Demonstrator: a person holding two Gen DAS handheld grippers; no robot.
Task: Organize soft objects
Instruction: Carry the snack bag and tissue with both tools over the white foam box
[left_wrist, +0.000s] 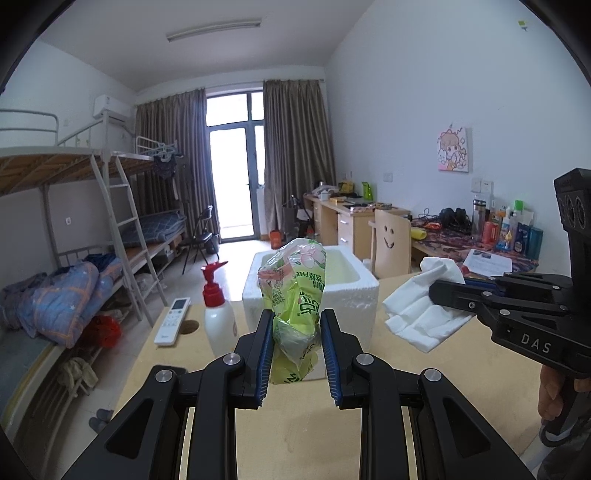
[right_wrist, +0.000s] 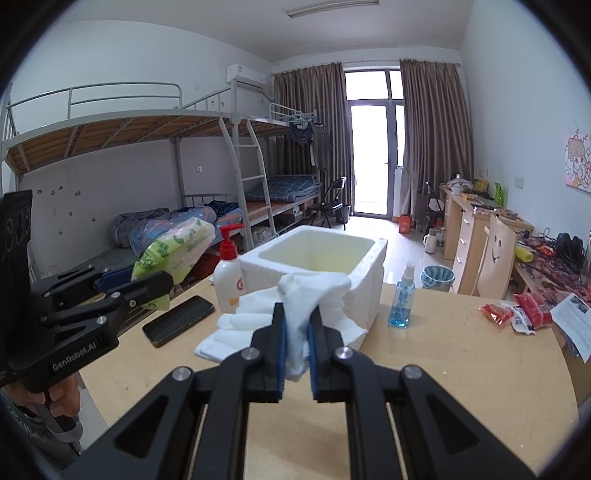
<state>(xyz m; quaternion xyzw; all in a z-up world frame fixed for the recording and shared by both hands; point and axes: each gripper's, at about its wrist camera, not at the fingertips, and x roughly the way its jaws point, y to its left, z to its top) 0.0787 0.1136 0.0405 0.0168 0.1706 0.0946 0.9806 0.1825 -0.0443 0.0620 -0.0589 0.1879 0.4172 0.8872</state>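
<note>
My left gripper (left_wrist: 296, 334) is shut on a green tissue pack (left_wrist: 293, 291) and holds it up in front of the white foam box (left_wrist: 354, 299). The pack also shows in the right wrist view (right_wrist: 173, 251), left of the box. My right gripper (right_wrist: 296, 338) is shut on a white cloth (right_wrist: 317, 295), held above the table just in front of the foam box (right_wrist: 369, 273). The cloth (left_wrist: 421, 310) also shows in the left wrist view, to the right of the box, in the right gripper (left_wrist: 443, 291).
On the wooden table (right_wrist: 443, 369) stand a white pump bottle with a red top (right_wrist: 227, 273), a black phone (right_wrist: 179, 319), a blue spray bottle (right_wrist: 402, 302), red packets (right_wrist: 517, 310) and a white remote (left_wrist: 173, 321). Bunk beds stand to the left, desks to the right.
</note>
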